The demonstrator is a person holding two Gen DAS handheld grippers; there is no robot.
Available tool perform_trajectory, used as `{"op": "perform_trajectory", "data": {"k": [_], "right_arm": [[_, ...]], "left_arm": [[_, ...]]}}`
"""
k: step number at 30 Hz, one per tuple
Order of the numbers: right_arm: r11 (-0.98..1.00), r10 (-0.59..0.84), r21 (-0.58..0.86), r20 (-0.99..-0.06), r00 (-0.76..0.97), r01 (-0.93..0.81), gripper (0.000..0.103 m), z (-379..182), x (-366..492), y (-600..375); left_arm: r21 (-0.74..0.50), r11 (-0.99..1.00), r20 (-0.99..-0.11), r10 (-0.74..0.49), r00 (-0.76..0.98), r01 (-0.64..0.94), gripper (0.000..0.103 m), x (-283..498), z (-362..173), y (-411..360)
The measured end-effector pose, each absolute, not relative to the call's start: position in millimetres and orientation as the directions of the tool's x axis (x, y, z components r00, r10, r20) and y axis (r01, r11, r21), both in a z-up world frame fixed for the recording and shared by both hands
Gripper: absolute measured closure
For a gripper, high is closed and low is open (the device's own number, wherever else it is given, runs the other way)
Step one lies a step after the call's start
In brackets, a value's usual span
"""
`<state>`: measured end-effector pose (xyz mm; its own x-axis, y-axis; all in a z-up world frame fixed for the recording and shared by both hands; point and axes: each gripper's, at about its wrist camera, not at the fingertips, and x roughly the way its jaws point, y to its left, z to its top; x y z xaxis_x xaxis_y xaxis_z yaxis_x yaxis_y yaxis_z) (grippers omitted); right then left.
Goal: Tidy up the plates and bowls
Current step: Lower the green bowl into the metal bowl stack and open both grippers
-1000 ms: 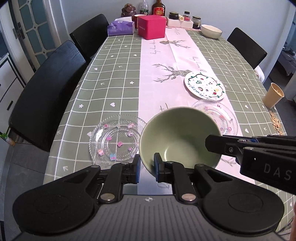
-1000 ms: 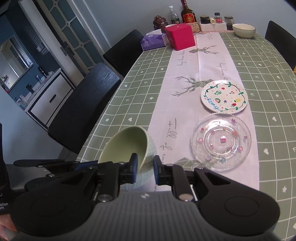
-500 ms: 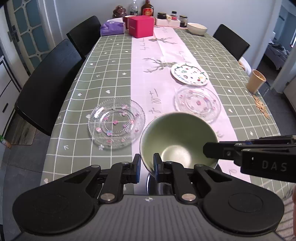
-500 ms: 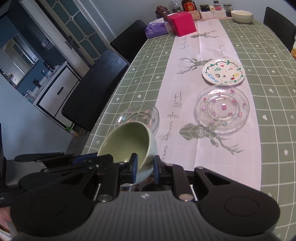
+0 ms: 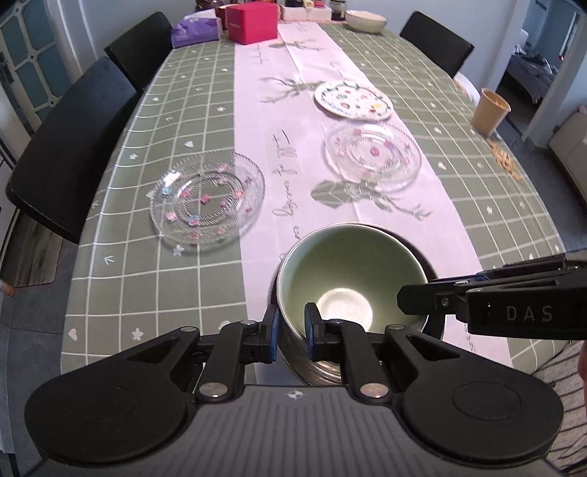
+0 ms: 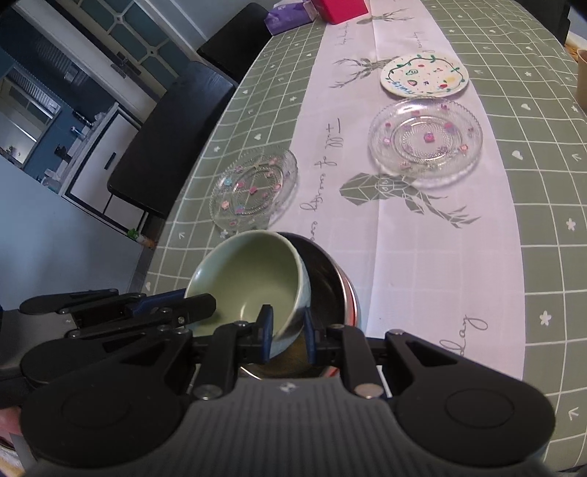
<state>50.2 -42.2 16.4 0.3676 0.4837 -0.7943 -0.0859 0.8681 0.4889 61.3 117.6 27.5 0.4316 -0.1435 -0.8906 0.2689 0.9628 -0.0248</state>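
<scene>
Both grippers hold one pale green bowl (image 5: 348,271) by its rim. My left gripper (image 5: 290,328) is shut on the near rim. My right gripper (image 6: 286,330) is shut on the opposite rim. The green bowl (image 6: 253,271) sits tilted inside a larger metal bowl (image 6: 330,282) at the table's near edge; that bowl's dark rim (image 5: 429,269) shows behind the green one. Two clear glass plates (image 5: 207,200) (image 5: 372,152) and a white painted plate (image 5: 354,99) lie on the table.
A cream bowl (image 5: 365,20), a pink box (image 5: 251,22) and a purple tissue pack (image 5: 196,32) stand at the far end. Black chairs (image 5: 66,146) line the left side. A tan bin (image 5: 489,111) stands right of the table.
Both grippers have carried the green bowl back toward the near table edge and lowered it into the metal bowl. The plates have not moved.
</scene>
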Motion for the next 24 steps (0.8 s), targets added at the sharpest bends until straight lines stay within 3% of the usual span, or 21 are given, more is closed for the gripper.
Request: {"op": "perform_trajectory", "data": {"k": [10, 16, 18, 20, 24], "right_arm": [[0.908, 0.417, 0.394, -0.818, 0.396, -0.142, 0.087, 9, 44, -33], [0.905, 0.425, 0.39, -0.824, 0.375, -0.169, 0.08, 14, 43, -32], [0.904, 0.427, 0.388, -0.825, 0.369, -0.179, 0.076, 15, 43, -31], [0.897, 0.442, 0.401, -0.825, 0.351, -0.186, 0.067, 14, 42, -30], [0.89, 0.455, 0.412, -0.829, 0.325, -0.194, 0.063, 16, 40, -28]], "left_arm": [[0.018, 0.95, -0.891, -0.126, 0.437, 0.311, 0.086, 60, 22, 108], [0.05, 0.929, -0.893, -0.123, 0.433, 0.368, 0.081, 55, 22, 102], [0.046, 0.926, -0.893, -0.13, 0.432, 0.374, 0.081, 54, 22, 102], [0.036, 0.923, -0.892, -0.143, 0.428, 0.384, 0.081, 52, 24, 104], [0.013, 0.92, -0.892, -0.166, 0.42, 0.393, 0.08, 49, 24, 109]]}}
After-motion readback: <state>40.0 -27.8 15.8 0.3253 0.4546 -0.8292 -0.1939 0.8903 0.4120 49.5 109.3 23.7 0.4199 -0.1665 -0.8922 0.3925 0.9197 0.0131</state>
